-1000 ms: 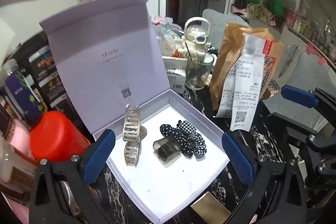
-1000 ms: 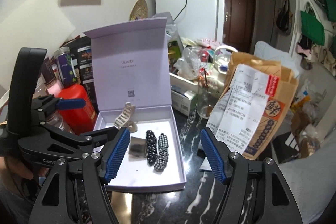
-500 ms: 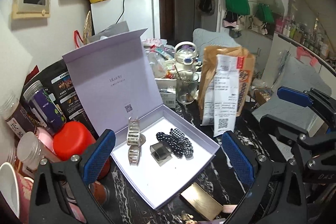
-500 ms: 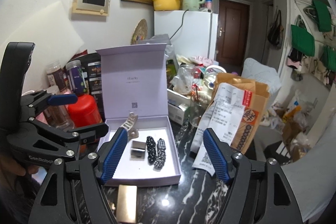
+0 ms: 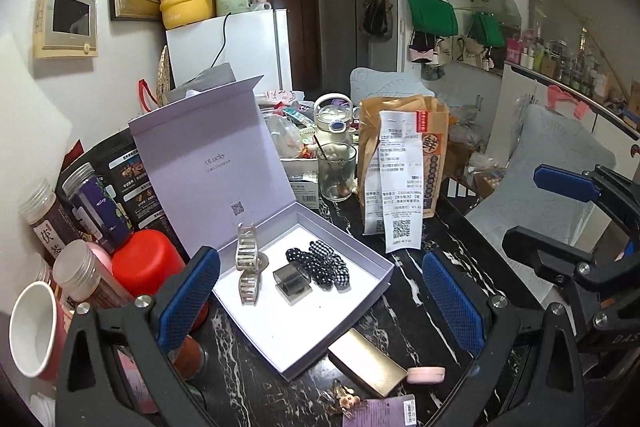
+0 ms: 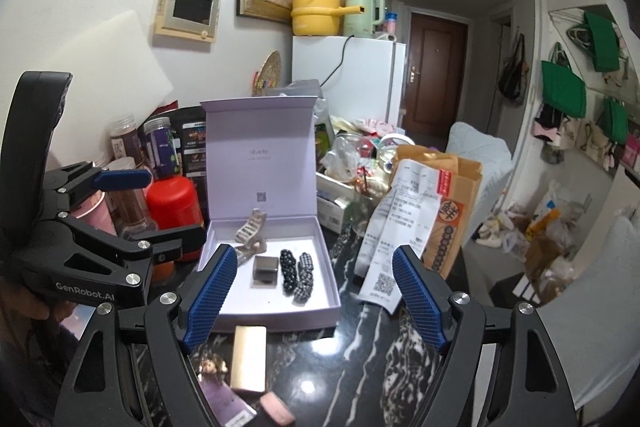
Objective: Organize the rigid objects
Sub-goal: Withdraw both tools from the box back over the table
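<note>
The lilac gift box (image 5: 362,301) lies open on the black marbled bench (image 5: 436,275), its lid (image 5: 212,163) standing upright at the back. Inside, toward the left, a pale claw hair clip (image 5: 247,269) rests on the white lining; beside it sits a smoky translucent square clip (image 5: 292,281), and just right of that lie two black-and-white fabric clips (image 5: 320,263), one dotted and one checked, side by side. Just in front of the box, on the bench, lies a flat gold rectangular case (image 6: 249,357), with a small pink oval piece (image 5: 426,374) touching its near end and a purple tagged card (image 5: 380,413) close by.

The left tongs (image 5: 320,301) hang above the near edge of the box, blue pads wide apart and nothing between them. The right tongs (image 6: 312,301) are opening, also empty, hovering over the box front and the gold case.

Left of the box stand a red canister (image 5: 144,263), several clear jars with silver lids (image 5: 86,277) and a red paper cup (image 5: 34,335). Right of the box a brown paper bag (image 5: 404,163) with a long receipt (image 5: 400,187) stands upright, and a glass tumbler (image 5: 336,173) stands between bag and lid.
</note>
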